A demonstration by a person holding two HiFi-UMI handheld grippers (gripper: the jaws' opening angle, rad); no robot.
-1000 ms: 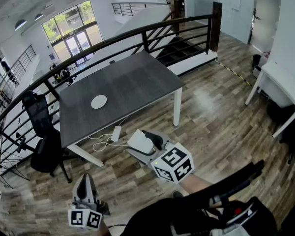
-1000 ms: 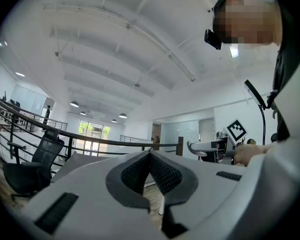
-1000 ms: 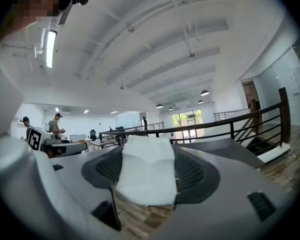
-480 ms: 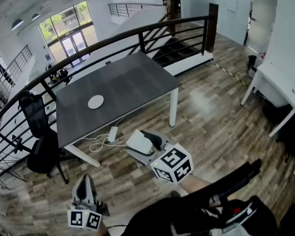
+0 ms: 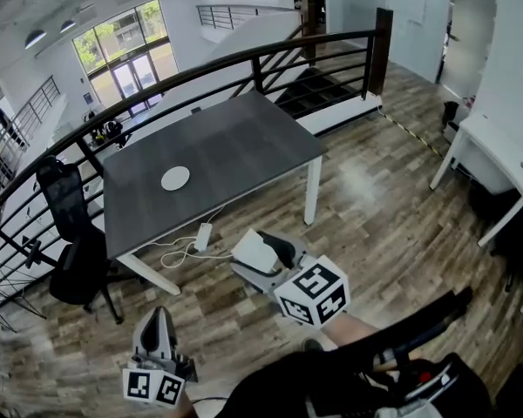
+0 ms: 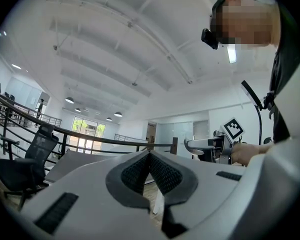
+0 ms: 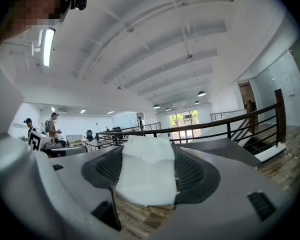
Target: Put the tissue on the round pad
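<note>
A folded white tissue [image 7: 145, 176] is clamped between the jaws of the right gripper [image 5: 257, 255], which is held out over the wooden floor [image 5: 375, 207] on the near side of a dark grey table [image 5: 244, 138]. The jaws are closed as far as the tissue allows. The round pad [image 5: 175, 178], white and flat, is seen on the left part of the tabletop, well apart from the tissue. The left gripper [image 6: 150, 155] is held low at the near left, its jaws pressed together with nothing between them. A black office chair [image 5: 70, 225] is seen at the table's left end, a white adapter [image 5: 205, 236] with its cable by the near edge, and a black railing [image 5: 244, 59] on the far side.
</note>
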